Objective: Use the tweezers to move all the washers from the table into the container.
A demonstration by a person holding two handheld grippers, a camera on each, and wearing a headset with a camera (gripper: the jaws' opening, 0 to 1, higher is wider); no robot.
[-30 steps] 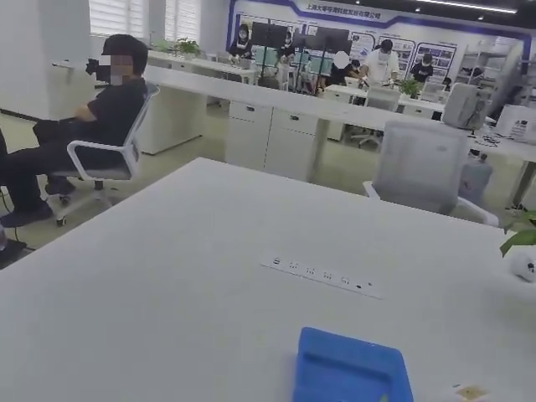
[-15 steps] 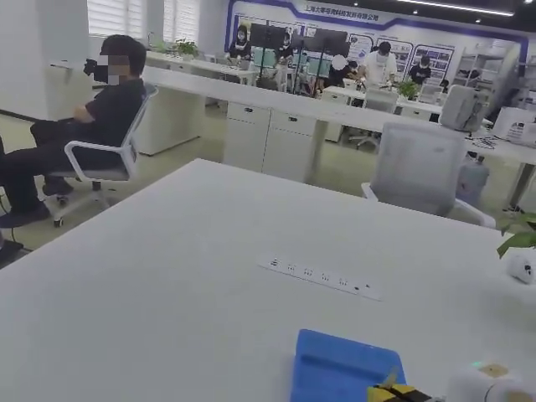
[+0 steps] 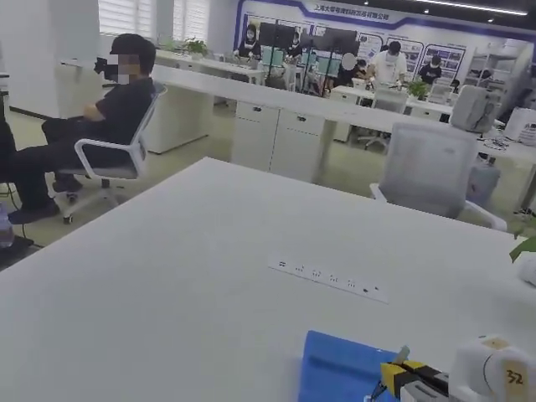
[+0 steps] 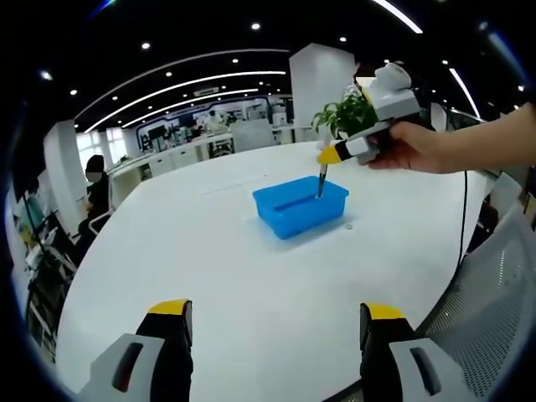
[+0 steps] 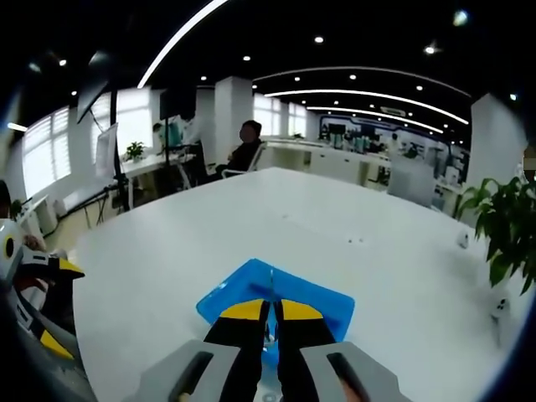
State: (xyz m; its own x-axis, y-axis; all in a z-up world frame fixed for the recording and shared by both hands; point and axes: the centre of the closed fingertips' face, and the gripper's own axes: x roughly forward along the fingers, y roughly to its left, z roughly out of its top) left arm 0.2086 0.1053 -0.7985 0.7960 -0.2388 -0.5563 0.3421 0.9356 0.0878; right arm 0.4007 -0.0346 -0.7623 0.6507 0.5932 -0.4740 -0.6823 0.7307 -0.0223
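Currently the right gripper (image 5: pixel 272 311) is clamping the tweezers (image 4: pixel 321 178) between nearly closed jaws and pointing their tips down into the blue container (image 4: pixel 301 205), probably so a washer drops inside. Whether the tips are pinching one is too small to tell. A speck (image 4: pixel 347 226) is lying on the table (image 4: pixel 209 276) just beside the container and may be a washer. The left gripper (image 4: pixel 275 322) is hovering well apart, jaws spread wide and empty, likely keeping clear.

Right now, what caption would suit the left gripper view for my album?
Right gripper holds tweezers tip-down in the blue container on the white table; left gripper open in the foreground.
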